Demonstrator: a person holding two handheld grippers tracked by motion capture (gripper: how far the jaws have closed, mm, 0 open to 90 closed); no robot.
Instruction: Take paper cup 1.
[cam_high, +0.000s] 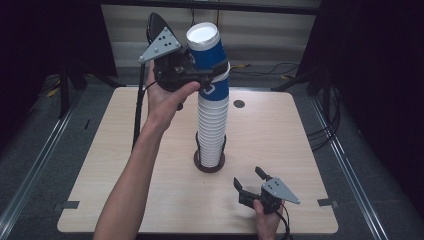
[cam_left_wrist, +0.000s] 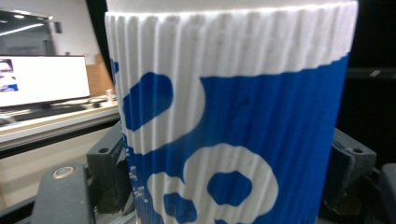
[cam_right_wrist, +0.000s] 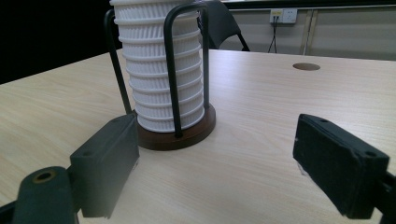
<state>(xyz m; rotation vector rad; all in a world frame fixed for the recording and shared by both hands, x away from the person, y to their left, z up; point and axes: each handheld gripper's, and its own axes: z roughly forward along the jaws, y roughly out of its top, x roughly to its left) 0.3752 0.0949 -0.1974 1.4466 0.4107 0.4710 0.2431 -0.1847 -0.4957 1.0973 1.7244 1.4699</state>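
A tall stack of white ribbed paper cups (cam_high: 212, 127) stands in a holder with a dark round base (cam_high: 209, 166) at the middle of the table. On top sits a blue-and-white cup (cam_high: 206, 49), tilted slightly. My left gripper (cam_high: 215, 72), held high, is shut on this cup; in the left gripper view the cup (cam_left_wrist: 243, 116) spans the gap between both pads (cam_left_wrist: 109, 172). My right gripper (cam_high: 248, 181) rests low near the table's front edge, open and holding nothing. In the right gripper view the stack (cam_right_wrist: 161, 70) and its black wire loops rise beyond the spread pads (cam_right_wrist: 109, 163).
The light wooden table (cam_high: 280, 135) has a round cable hole (cam_high: 239, 104) behind the stack. Tape marks (cam_high: 327, 202) lie on the floor by the front corners. A lit monitor (cam_left_wrist: 44, 79) stands on a desk off to one side.
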